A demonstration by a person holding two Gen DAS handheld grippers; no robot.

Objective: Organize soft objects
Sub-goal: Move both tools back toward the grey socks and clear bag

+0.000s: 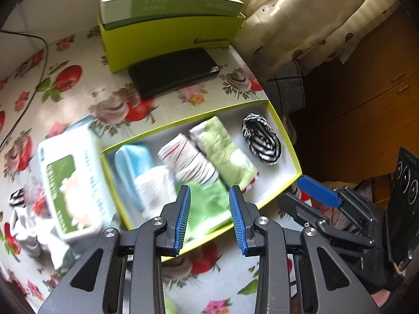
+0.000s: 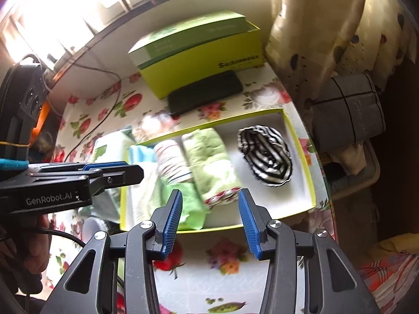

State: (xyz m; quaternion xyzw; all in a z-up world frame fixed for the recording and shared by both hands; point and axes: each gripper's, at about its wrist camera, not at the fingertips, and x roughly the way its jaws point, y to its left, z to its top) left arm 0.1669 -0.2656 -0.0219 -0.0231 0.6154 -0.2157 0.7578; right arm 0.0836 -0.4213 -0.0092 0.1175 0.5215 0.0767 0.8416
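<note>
Table (image 1: 78, 52) with floral cloth, bearing an open tray (image 1: 281, 128), lime-rimmed, white inside. In the tray, side by side: green towel roll (image 1: 222, 149), striped roll (image 1: 188, 159), blue roll (image 1: 131, 159), white roll (image 1: 154, 185); zebra-striped bundle (image 1: 262, 138) apart at the tray's far end; black phone (image 1: 172, 70) behind the tray. Left tongs (image 1: 210, 217) and right tongs (image 2: 210, 221) both above the tray's near rim, jaws parted, empty.
</note>
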